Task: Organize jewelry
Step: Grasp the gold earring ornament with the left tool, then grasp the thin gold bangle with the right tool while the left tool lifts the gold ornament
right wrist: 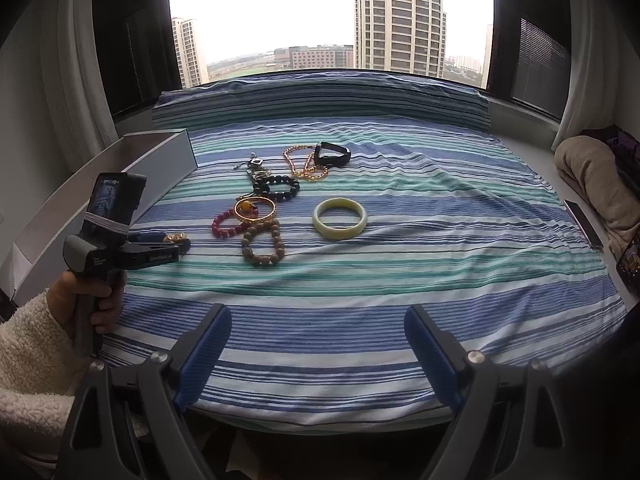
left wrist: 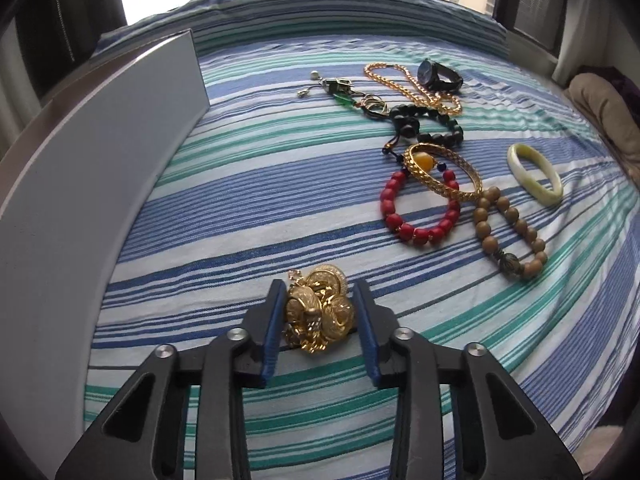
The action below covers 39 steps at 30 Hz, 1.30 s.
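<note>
My left gripper (left wrist: 319,286) is low over the striped sheet (left wrist: 248,208), its blue pads pressed against both sides of a small heap of gold jewelry (left wrist: 320,308). The right wrist view shows the same grip from the side, the left gripper (right wrist: 174,240) with the gold heap (right wrist: 176,237) at its tips. Further right lie a red bead bracelet (left wrist: 420,216), a gold bangle (left wrist: 442,178), a wooden bead bracelet (left wrist: 510,236) and a pale jade bangle (left wrist: 536,174). My right gripper (right wrist: 318,332) hangs open and empty over the bed's near edge.
A white open box (left wrist: 100,184) stands along the left side of the bed. At the back lie a black bead bracelet (left wrist: 432,124), a gold chain (left wrist: 412,84), a dark watch (left wrist: 438,76) and small pendants (left wrist: 340,88). A beige blanket (right wrist: 592,184) lies at the right.
</note>
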Tool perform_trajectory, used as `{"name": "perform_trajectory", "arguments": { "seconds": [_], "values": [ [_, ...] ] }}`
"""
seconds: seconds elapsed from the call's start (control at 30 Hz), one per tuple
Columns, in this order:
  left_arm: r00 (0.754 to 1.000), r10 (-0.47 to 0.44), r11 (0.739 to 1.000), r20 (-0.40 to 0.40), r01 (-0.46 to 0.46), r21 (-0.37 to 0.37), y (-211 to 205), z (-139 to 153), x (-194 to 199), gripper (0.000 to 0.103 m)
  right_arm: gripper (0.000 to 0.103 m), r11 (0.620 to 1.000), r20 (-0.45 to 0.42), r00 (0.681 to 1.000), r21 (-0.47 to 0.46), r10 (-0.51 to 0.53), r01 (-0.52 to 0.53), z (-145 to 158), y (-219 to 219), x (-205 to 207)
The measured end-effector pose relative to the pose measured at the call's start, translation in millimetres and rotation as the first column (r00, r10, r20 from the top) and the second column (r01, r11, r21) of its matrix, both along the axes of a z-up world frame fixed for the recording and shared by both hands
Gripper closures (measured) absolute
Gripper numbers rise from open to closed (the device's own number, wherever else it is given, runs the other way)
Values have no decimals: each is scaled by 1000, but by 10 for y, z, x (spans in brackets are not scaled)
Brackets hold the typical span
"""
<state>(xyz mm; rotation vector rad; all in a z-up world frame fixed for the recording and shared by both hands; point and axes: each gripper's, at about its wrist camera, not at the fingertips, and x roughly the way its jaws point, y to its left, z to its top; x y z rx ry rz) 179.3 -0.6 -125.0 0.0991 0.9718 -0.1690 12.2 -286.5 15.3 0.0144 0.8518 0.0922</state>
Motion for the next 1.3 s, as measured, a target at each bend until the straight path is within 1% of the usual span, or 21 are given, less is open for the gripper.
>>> {"name": "perform_trajectory", "arguments": {
  "seconds": [0.03,0.07,0.1,0.2,0.27,0.37,0.47,0.6,0.7,0.73,0.77,0.83,0.97,1.03,1.13,1.2,1.23,1.27,1.3],
  "values": [
    [1000,1,1000,1,-1,2,-3,4,4,80,13,1000,-7,1000,9,-2,2,-10,-15,17],
    [1000,3,1000,9,-2,-7,6,22,1,84,13,1000,-14,1000,21,-5,5,-16,-33,30],
    [1000,2,1000,16,-2,-18,18,45,-8,86,13,999,-19,1000,34,-8,9,-20,-58,44],
    [1000,13,998,10,-13,-60,97,96,-46,86,13,997,-33,999,76,-28,31,-30,-185,118],
    [999,30,997,13,-29,-72,171,121,-80,86,13,993,-43,998,104,-43,47,-50,-297,199],
    [998,63,990,2,-63,-127,324,181,-144,86,13,989,-78,996,136,-40,51,-103,-429,390],
    [997,81,983,2,-79,-164,450,281,-230,86,13,989,-103,994,140,-27,41,-168,-494,600],
    [995,100,972,-7,-99,-214,604,426,-333,86,13,990,-156,986,136,57,-36,-303,-410,948],
    [993,115,968,-4,-113,-226,694,551,-423,86,14,976,-152,971,142,185,-164,-361,-150,1169],
    [993,122,966,-4,-119,-229,720,590,-448,86,17,964,-150,959,146,241,-220,-380,-24,1238],
    [992,129,964,-6,-127,-234,755,627,-468,86,39,949,-149,943,156,297,-275,-404,112,1312],
    [989,146,959,-10,-144,-244,817,690,-517,86,68,922,-170,910,164,377,-351,-475,390,1491],
    [984,180,954,-3,-175,-242,926,797,-604,86,68,873,-201,851,152,486,-463,-609,922,1856],
    [980,198,950,-10,-194,-244,986,827,-632,86,68,866,-218,838,136,501,-482,-696,1116,2032],
    [977,214,942,-21,-212,-260,1087,873,-676,86,68,857,-275,813,122,514,-501,-876,1325,2216],
    [975,221,938,-18,-217,-270,1146,918,-709,86,71,853,-308,799,98,516,-513,-993,1419,2290],
    [975,223,936,-14,-219,-274,1173,945,-726,86,77,853,-321,796,93,514,-513,-1032,1451,2314],
    [974,226,935,-10,-220,-280,1201,971,-742,86,89,855,-331,795,85,509,-512,-1066,1457,2339],
    [973,229,932,-8,-222,-286,1233,1001,-757,86,95,856,-337,795,79,505,-511,-1080,1455,2359]
  ]
}}
